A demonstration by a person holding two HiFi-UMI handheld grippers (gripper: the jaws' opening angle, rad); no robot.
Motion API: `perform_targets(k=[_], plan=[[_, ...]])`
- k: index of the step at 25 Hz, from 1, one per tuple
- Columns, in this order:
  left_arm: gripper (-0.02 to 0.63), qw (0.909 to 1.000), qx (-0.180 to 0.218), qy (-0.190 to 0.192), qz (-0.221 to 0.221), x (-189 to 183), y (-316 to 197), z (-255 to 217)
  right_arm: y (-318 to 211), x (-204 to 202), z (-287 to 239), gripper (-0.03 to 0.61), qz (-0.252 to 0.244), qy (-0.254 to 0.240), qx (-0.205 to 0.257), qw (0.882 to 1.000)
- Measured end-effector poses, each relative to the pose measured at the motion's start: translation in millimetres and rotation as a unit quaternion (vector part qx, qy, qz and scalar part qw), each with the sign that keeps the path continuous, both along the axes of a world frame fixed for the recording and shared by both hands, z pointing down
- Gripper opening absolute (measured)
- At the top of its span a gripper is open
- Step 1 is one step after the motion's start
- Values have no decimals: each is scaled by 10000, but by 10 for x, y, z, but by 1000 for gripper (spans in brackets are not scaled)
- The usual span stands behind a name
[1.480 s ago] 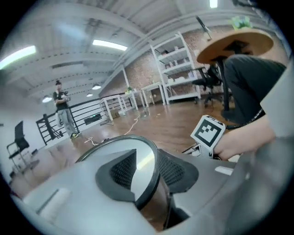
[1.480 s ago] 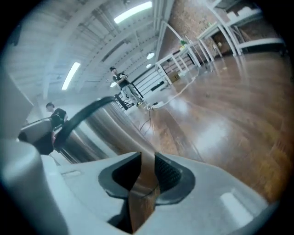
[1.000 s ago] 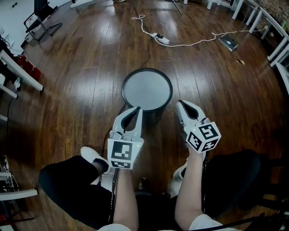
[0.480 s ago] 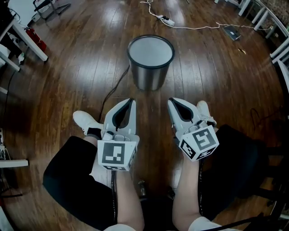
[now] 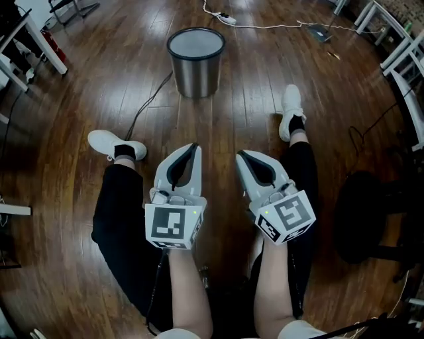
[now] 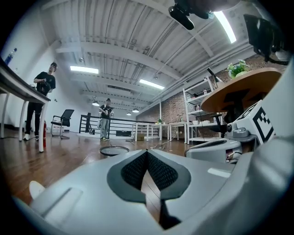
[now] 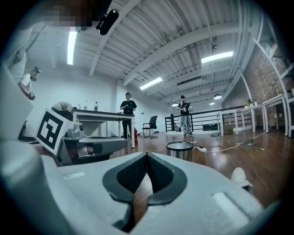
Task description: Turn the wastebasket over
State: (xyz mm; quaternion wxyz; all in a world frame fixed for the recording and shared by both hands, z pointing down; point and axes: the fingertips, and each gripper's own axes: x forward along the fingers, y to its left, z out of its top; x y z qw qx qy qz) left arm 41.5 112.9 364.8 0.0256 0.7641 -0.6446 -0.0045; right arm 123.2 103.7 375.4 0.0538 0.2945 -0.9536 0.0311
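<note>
The wastebasket (image 5: 195, 66), a metal bin with a dark rim, stands on the wood floor at the top of the head view, its wider end up. My left gripper (image 5: 193, 147) and right gripper (image 5: 240, 154) are held side by side over my lap, well short of the bin. Both are shut with nothing between their pads. In the left gripper view, the wastebasket's rim (image 6: 114, 149) shows just past the left gripper's tip (image 6: 147, 150). The right gripper view has the wastebasket (image 7: 179, 150) ahead and slightly right of the right gripper's tip (image 7: 147, 154).
My legs stretch out with white shoes (image 5: 109, 142) (image 5: 290, 106) on either side. A cable (image 5: 149, 99) runs to the bin, and a power strip (image 5: 222, 18) lies beyond. White tables (image 5: 30, 40) (image 5: 405, 49) flank the floor. A black chair (image 5: 371, 225) stands at right. People (image 7: 185, 114) stand far off.
Both grippers have drawn back from the wastebasket, which was right at their tips and now stands far ahead. My legs have stretched out. The jaws stayed shut.
</note>
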Motion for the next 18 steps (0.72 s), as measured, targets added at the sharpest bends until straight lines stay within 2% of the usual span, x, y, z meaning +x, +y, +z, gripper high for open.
perform_targets(k=[6,11,14,18], plan=[[15,9997,62,-157,-149,427,892,10,794,462,-7,-8,50,-47,-87,9999],[15,9995,109,-135,-273,689,1561,-190,1375,654,-138,-8,31,40,-133,9999],[15,9987,241,-248,-379,825,1843,-353,1659,769,-306,-8,-57,-31,60,10000],[15,9980,229,-392,-445,996,2057,-495,1791,1004,-528,-8,5,-58,212,9998]])
